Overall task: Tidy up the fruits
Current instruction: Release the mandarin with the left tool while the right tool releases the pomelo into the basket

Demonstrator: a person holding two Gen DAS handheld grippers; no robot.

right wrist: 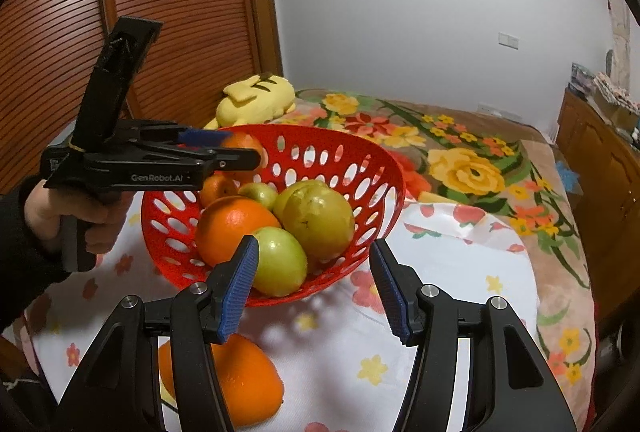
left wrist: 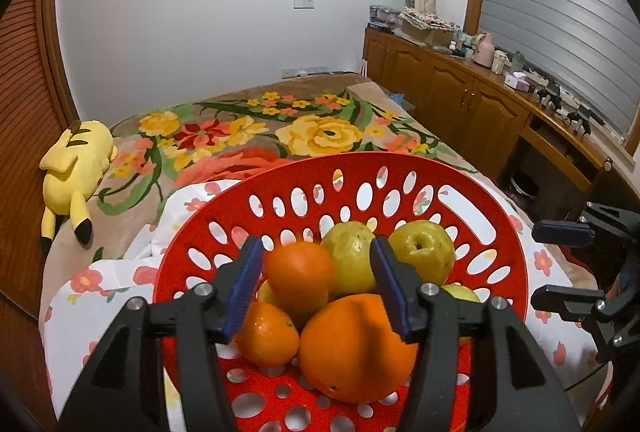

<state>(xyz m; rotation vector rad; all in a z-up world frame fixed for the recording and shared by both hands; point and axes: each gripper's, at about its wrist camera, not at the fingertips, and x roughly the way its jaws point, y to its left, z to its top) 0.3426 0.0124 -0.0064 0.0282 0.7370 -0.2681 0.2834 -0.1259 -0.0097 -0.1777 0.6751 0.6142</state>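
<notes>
A red perforated basket (left wrist: 360, 162) stands on a white flowered cloth on the bed and holds several oranges and yellow-green fruits. My left gripper (left wrist: 318, 284) hangs over the basket, open. A small orange (left wrist: 298, 274) lies between its blue pads on top of the pile, with a gap beside the right pad. A large orange (left wrist: 356, 348) lies just below. In the right wrist view the left gripper (right wrist: 228, 148) reaches in over the basket's (right wrist: 304, 129) left rim. My right gripper (right wrist: 316, 288) is open and empty before the basket. A loose orange (right wrist: 240, 384) lies on the cloth under its left finger.
A yellow plush toy (left wrist: 76, 168) lies at the bed's left side on a flowered blanket (left wrist: 320, 132). A wooden cabinet (left wrist: 460, 88) with clutter on top runs along the right. A slatted wooden door (right wrist: 180, 12) stands behind the hand (right wrist: 52, 212) holding the left gripper.
</notes>
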